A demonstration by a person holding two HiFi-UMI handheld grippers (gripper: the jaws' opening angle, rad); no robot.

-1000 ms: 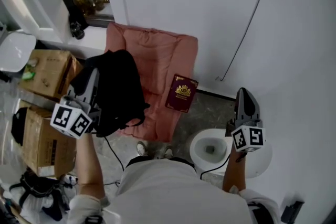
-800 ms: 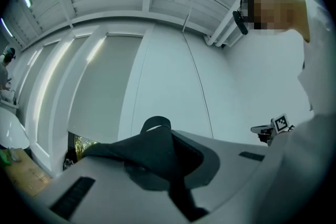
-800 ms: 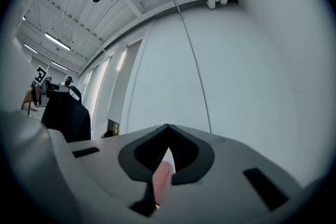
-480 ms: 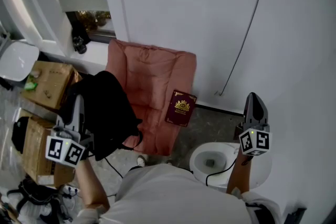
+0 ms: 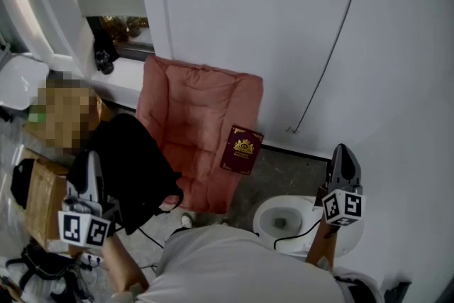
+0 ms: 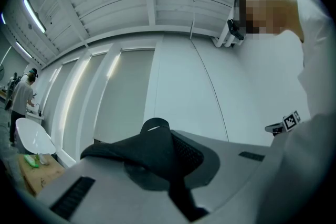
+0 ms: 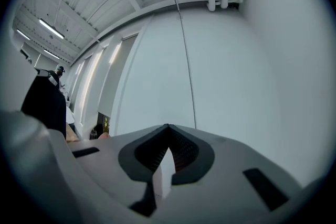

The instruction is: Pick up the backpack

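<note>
Because only a thin black loop (image 6: 156,126) of it is pinched between the closed jaws of our left gripper (image 5: 91,163), we judge that the backpack (image 5: 135,163), hanging just left of the pink cushion (image 5: 198,117) and overlapping its lower left edge, could slip free or swing hard if we jerk the lift. Well right of the cushion, our right gripper (image 5: 345,152) has its jaws pressed together on nothing.

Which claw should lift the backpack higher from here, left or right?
Left. The left claw is shut on the backpack's black strap, and the backpack hangs from it. The right claw is shut on nothing, off by the white wall.
</note>
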